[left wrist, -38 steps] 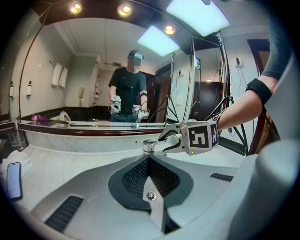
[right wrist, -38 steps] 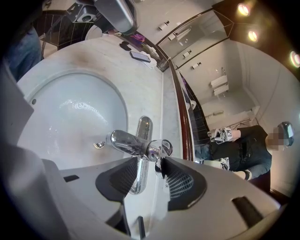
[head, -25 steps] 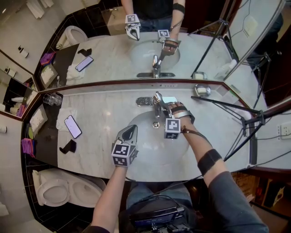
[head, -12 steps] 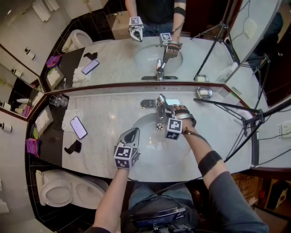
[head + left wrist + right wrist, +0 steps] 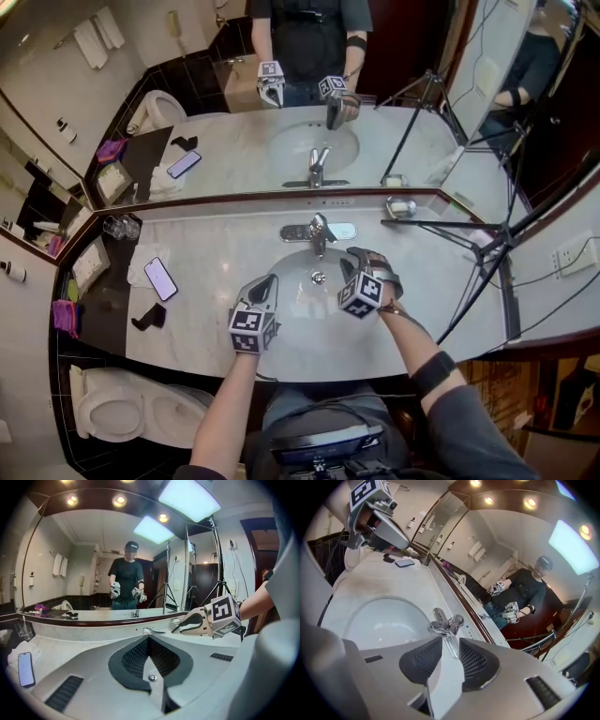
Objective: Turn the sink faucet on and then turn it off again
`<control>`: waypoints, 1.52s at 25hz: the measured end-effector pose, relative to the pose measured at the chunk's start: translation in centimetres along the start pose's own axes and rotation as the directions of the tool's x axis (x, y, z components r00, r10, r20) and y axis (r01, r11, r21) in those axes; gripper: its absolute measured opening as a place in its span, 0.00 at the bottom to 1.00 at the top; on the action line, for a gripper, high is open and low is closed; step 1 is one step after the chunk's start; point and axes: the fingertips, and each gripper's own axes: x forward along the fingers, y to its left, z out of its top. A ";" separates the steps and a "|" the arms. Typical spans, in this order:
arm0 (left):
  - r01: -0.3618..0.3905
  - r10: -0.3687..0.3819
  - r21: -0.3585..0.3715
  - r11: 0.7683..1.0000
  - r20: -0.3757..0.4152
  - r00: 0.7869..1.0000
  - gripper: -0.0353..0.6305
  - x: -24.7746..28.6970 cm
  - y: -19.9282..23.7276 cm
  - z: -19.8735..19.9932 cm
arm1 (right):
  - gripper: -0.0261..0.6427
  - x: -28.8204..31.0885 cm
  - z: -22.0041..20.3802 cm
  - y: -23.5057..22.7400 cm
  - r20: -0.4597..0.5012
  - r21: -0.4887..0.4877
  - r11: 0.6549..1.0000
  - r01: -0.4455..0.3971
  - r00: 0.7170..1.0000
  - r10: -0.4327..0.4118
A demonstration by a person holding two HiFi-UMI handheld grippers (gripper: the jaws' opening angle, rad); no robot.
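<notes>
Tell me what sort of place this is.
A bathroom, perhaps a hotel's: a marble counter with a sink and chrome faucet, a wide mirror behind it, and a toilet beside the counter.

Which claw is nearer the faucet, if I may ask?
The right claw, empty, its jaws having just been closing; the left claw hangs farther from the faucet.

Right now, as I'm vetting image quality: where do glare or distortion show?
Head view: fisheye bends the white marble counter edge. Left gripper view: rectangular ceiling light panels blow out white, corners black. Right gripper view: chrome sink faucet sharp.
</notes>
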 end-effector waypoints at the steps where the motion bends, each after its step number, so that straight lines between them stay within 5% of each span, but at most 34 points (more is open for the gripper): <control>1: 0.001 -0.001 0.002 1.000 0.002 1.000 0.03 -0.2 -0.1 0.1 | 0.22 -0.7 -0.1 -0.1 0.003 0.017 1.000 0.007 1.000 -0.007; 10: -0.017 0.017 0.016 1.000 0.016 1.000 0.03 -2.3 -0.2 0.5 | 0.09 -6.3 -1.7 -1.5 0.074 0.295 0.954 0.048 0.995 -0.073; 16: -0.017 0.016 0.011 1.000 0.023 1.000 0.03 -3.7 0.1 0.3 | 0.07 -10.0 -3.0 -2.1 0.149 0.559 0.829 0.010 0.982 -0.113; 24: -0.015 0.015 -0.010 1.000 0.029 0.999 0.03 -5.1 0.3 -0.1 | 0.06 -12.9 -6.2 -0.7 0.184 0.721 0.693 -0.025 0.970 -0.157; 29: -0.016 0.016 -0.010 1.000 0.023 1.000 0.03 -5.6 0.3 -0.7 | 0.07 -13.3 -7.7 0.4 0.157 0.737 0.675 -0.014 0.976 -0.152; 38: -0.006 0.006 0.009 1.000 0.005 1.000 0.03 -5.2 -0.3 -0.9 | 0.07 -13.0 -7.8 0.8 0.143 0.707 0.707 -0.008 0.981 -0.132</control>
